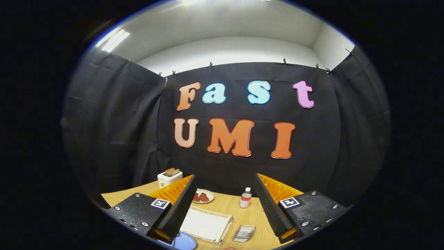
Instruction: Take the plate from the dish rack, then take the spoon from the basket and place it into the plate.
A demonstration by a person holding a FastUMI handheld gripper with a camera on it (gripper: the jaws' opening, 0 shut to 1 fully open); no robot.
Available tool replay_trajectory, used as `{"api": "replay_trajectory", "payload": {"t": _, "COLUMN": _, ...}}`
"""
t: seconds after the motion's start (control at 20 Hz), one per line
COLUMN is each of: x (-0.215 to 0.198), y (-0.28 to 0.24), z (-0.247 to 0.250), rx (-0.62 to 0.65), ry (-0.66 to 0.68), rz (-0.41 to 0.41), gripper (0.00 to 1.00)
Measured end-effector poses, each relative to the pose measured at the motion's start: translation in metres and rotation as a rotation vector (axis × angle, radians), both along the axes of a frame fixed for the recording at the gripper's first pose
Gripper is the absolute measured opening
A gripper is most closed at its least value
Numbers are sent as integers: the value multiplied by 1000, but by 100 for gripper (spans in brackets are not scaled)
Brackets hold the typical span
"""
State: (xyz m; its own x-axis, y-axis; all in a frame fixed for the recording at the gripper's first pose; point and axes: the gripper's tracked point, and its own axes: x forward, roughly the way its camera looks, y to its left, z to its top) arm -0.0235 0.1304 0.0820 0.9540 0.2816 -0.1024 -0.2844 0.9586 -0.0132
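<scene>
The first step is judged not yet begun: the tongs (223, 208) are held wide apart and empty above the desk (249, 217), the blue plate (184, 241) is seen beside the white dish rack (207, 224) at the near edge, so a descent toward it is called for.

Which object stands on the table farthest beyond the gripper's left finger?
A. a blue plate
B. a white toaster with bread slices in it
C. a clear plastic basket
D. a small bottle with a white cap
B: the white toaster with bread slices in its slots stands at the table's far edge beyond the left finger of the open, empty gripper.
</scene>
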Motion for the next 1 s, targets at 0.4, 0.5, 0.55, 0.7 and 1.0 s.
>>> {"api": "replay_trajectory", "payload": {"t": 0.4, "x": -1, "y": -5, "z": -1, "rx": -1, "ry": -22, "rz": -6, "gripper": 99}}
{"api": "replay_trajectory", "payload": {"t": 0.5, "x": -1, "y": -9, "z": -2, "rx": -13, "ry": -28, "rz": -12, "gripper": 99}}
{"api": "replay_trajectory", "payload": {"t": 0.55, "x": -1, "y": -10, "z": -3, "rx": -18, "ry": -30, "rz": -15, "gripper": 99}}
{"api": "replay_trajectory", "payload": {"t": 0.7, "x": -2, "y": -15, "z": -3, "rx": -16, "ry": -39, "rz": -20, "gripper": 99}}
{"api": "replay_trajectory", "payload": {"t": 1.0, "x": 3, "y": -20, "z": -6, "rx": 1, "ry": -71, "rz": -13, "gripper": 99}}
